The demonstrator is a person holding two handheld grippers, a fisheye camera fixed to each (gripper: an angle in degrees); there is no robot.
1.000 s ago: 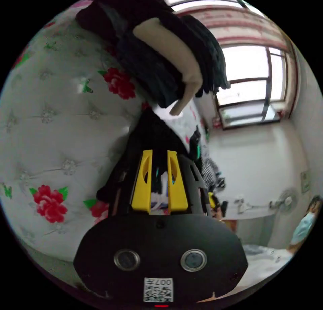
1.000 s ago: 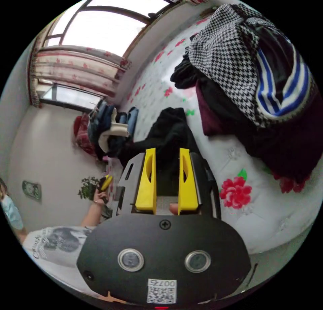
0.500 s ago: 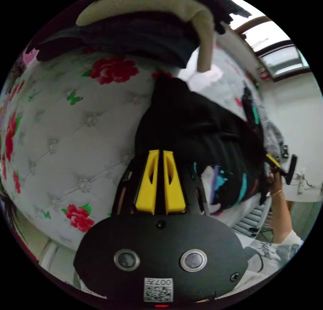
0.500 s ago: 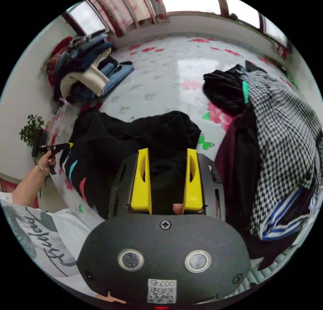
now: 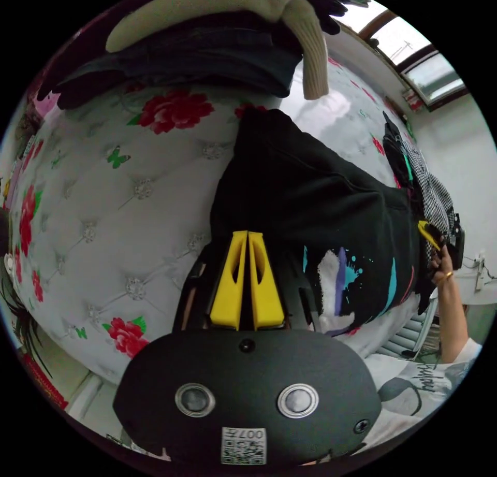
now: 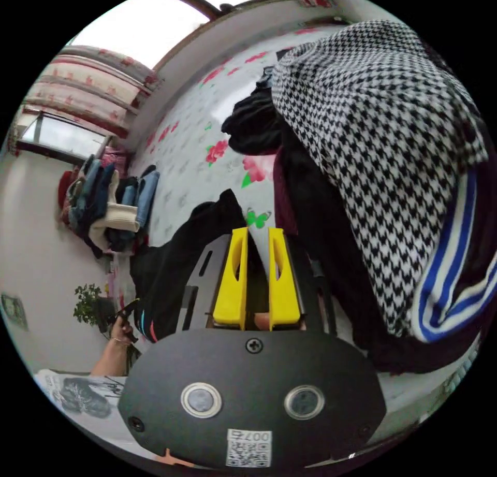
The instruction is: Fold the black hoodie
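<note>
left claw (image 5: 247,236) grips hoodie (image 5: 310,197) edge

Counting what's lying around: one black hoodie (image 5: 310,197) spreading over one flowery quilted mattress (image 5: 103,207), two clothes heaps (one folded stack (image 6: 111,207), one messy pile (image 6: 383,150) with a houndstooth piece on top), and two yellow-jawed grippers, left gripper (image 5: 247,277) and right gripper (image 6: 257,280).

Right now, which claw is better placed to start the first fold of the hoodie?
Probably the left. The left claw is shut on the hoodie with open bed beside it to fold across. The right claw also pinches the hoodie, but the pile crowds it.
</note>
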